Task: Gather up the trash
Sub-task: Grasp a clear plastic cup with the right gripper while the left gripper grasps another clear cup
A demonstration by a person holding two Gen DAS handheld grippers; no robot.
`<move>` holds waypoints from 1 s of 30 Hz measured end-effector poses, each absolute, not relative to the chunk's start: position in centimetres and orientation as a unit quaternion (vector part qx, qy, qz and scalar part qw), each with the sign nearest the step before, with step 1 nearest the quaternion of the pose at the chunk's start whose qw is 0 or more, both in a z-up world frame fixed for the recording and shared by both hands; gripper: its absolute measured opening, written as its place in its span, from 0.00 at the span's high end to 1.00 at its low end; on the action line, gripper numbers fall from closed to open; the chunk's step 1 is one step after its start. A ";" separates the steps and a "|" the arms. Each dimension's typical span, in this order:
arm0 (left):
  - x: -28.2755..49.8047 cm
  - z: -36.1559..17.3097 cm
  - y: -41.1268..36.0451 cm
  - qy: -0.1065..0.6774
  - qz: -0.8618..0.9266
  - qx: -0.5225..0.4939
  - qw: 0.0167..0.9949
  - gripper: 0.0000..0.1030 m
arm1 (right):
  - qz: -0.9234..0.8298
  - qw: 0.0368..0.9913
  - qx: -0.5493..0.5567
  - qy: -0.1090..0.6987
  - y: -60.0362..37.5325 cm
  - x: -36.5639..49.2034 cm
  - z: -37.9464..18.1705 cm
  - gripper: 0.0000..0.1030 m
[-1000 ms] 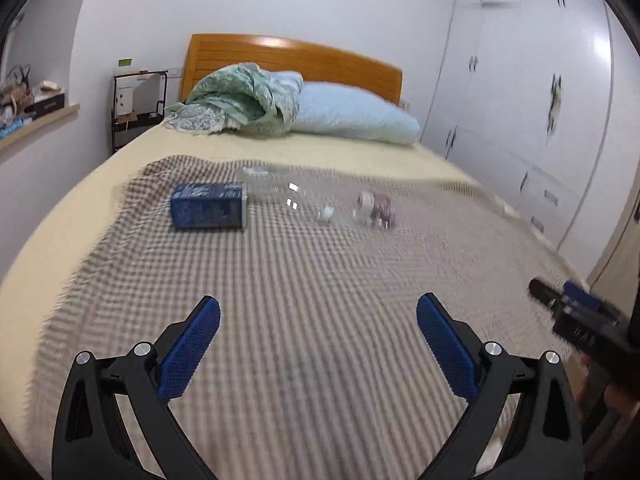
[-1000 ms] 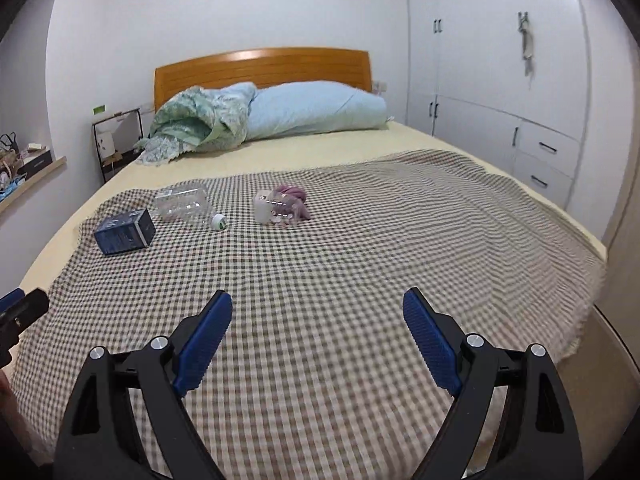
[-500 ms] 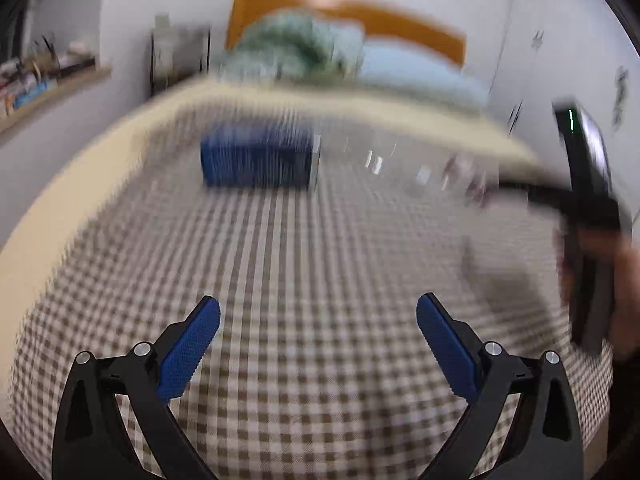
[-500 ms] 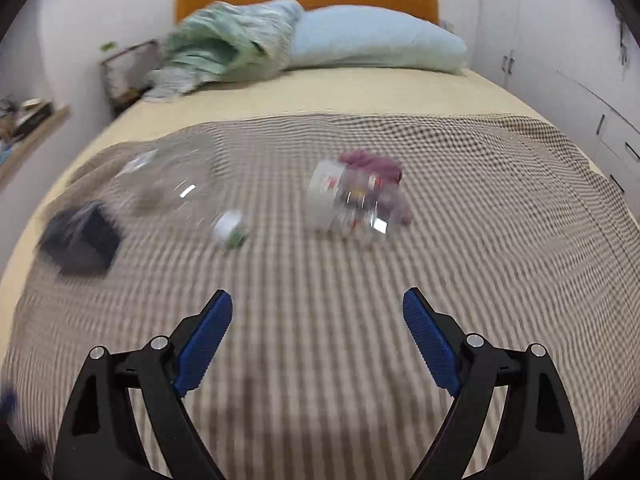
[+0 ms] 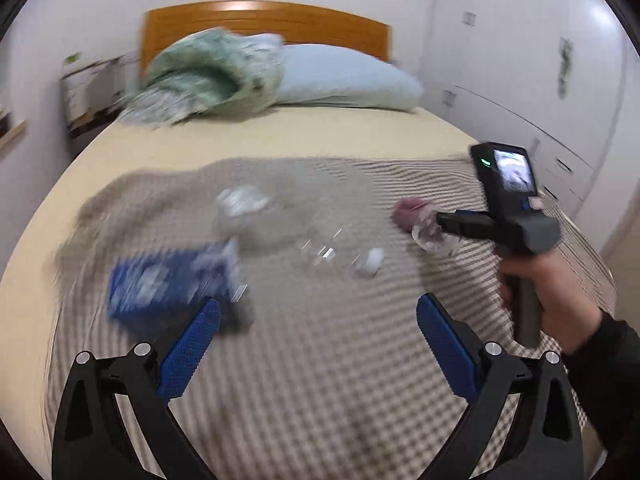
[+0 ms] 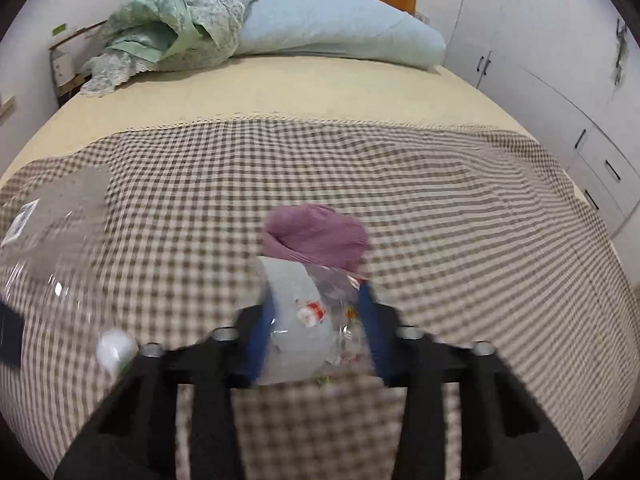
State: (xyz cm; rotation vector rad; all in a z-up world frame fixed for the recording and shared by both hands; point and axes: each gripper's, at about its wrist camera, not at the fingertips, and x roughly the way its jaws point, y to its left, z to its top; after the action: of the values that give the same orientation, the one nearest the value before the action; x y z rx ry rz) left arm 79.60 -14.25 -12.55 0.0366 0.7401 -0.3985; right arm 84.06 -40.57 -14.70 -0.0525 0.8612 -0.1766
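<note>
Up close in the right wrist view, we see our right hand-held gripper [image 6: 316,330] with its blue pads just closed in against a crumpled clear plastic bottle [image 6: 308,316] lying on the checked blanket [image 6: 460,240]. Only this view shows that grip; the left wrist view shows the same gripper from the side, carried in our right hand [image 5: 548,292], its tip at the bottle beside the purple cloth [image 6: 316,234].

Our left hand-held gripper [image 5: 318,330] stands wide open with nothing between its pads, hovering over the blanket. Just beyond its left pad lies a blue box [image 5: 172,284], blurred, a thing the right view barely catches. Further on rests a second clear bottle [image 5: 320,240] with a white cap [image 5: 370,262]. Farthest off, both views show the pale blue pillow [image 6: 340,28] and green bedding [image 6: 176,24] against the wooden headboard [image 5: 264,22].
</note>
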 end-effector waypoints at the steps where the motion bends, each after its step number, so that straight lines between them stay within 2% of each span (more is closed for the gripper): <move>1: 81.0 -12.2 -15.4 0.361 -0.196 0.034 0.911 0.07 | -0.075 0.904 -0.023 0.420 -41.4 83.4 -14.4 0.89; 2: 81.7 -12.1 -16.1 0.362 -0.191 0.039 0.912 0.07 | -0.063 0.904 -0.019 0.423 -42.2 82.8 -14.2 0.94; 3: 83.1 -12.1 -17.0 0.366 -0.195 0.036 0.909 0.07 | -0.051 0.903 -0.014 0.427 -43.4 81.7 -14.0 0.95; 7: 89.9 -14.3 -20.1 0.419 -0.194 0.050 0.886 0.07 | -0.021 0.901 0.001 0.433 -45.0 80.0 -14.2 0.96; 11: 94.3 -17.4 -20.7 0.464 -0.177 0.032 0.867 0.14 | 0.013 0.901 0.015 0.434 -45.7 79.0 -14.9 0.96; 13: 95.2 -19.1 -20.8 0.492 -0.184 0.023 0.851 0.32 | 0.033 0.900 0.025 0.434 -45.8 78.6 -15.3 0.96; 14: 95.3 -19.7 -20.8 0.499 -0.191 0.013 0.845 0.46 | 0.042 0.899 0.029 0.435 -45.7 78.4 -15.5 0.96; 17: 94.8 -20.8 -20.1 0.500 -0.197 -0.027 0.843 0.49 | 0.051 0.897 0.035 0.438 -45.6 78.1 -16.1 0.96; 19: 93.8 -20.6 -19.8 0.501 -0.210 -0.045 0.839 0.59 | 0.052 0.895 0.039 0.441 -45.7 77.4 -16.3 0.96; 21: 92.0 -19.7 -19.8 0.493 -0.216 -0.046 0.841 0.79 | 0.056 0.893 0.042 0.444 -45.8 76.6 -16.0 0.97; 22: 91.0 -19.0 -19.9 0.487 -0.229 -0.040 0.842 0.82 | 0.056 0.893 0.042 0.444 -45.8 76.0 -15.6 0.97; 23: 90.1 -18.3 -20.0 0.485 -0.236 -0.037 0.841 0.91 | 0.056 0.893 0.042 0.445 -45.9 75.6 -15.3 0.97; 25: 87.8 -16.5 -20.5 0.481 -0.242 -0.020 0.843 1.00 | 0.057 0.892 0.038 0.447 -45.8 73.9 -14.2 0.97; 30: 81.0 -11.8 -21.5 0.474 -0.254 0.026 0.843 1.00 | 0.057 0.895 0.023 0.442 -45.1 68.6 -9.6 0.97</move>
State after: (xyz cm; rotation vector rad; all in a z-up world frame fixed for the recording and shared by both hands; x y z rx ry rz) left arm 80.99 -21.52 -11.81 0.0558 1.0011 -0.5362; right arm 68.64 -45.12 -9.59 0.0474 0.9157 0.1176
